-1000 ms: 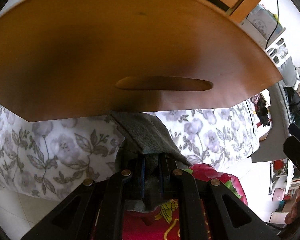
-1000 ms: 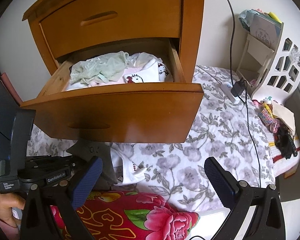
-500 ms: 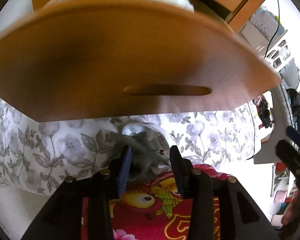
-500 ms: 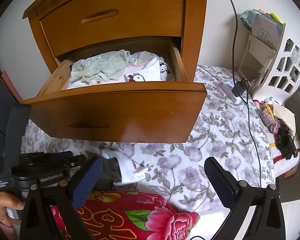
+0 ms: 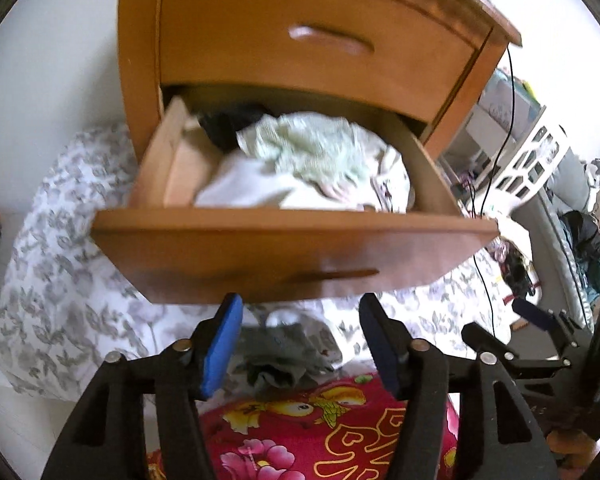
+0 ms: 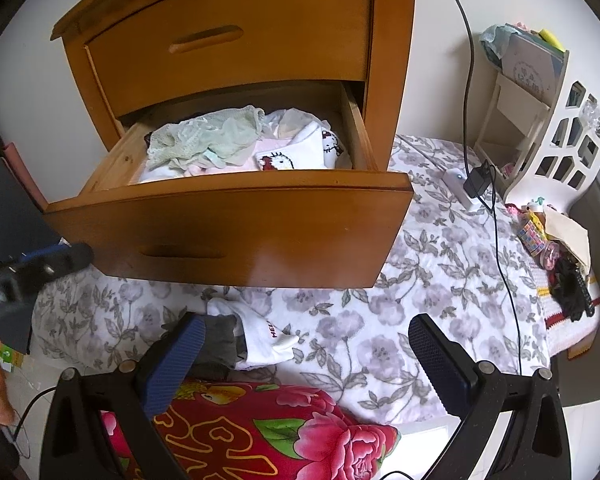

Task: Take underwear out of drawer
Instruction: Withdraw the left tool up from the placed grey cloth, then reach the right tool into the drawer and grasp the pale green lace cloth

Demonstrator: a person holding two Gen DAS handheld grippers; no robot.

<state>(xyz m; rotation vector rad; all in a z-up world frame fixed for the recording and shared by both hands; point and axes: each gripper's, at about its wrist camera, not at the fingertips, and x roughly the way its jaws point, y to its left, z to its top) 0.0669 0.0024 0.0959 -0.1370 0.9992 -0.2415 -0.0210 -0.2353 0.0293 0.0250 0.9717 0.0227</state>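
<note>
The lower wooden drawer stands pulled out over the bed. Inside lie a pale green lacy piece and a white cartoon-cat piece. A grey piece of underwear lies crumpled on the floral sheet beside a white piece. My left gripper hovers above the grey piece, its jaws opening with nothing between the pads. It also shows at the left edge of the right wrist view. My right gripper hangs wide open and empty over the bed.
The upper drawer is shut. A red flowered blanket lies at the near edge of the bed. A white shelf unit, a charger with cables and small clutter sit to the right.
The left gripper let go of the grey underwear, which now lies on the bed. It opened and rose, so the drawer's inside has come into view. The right gripper stayed put.
</note>
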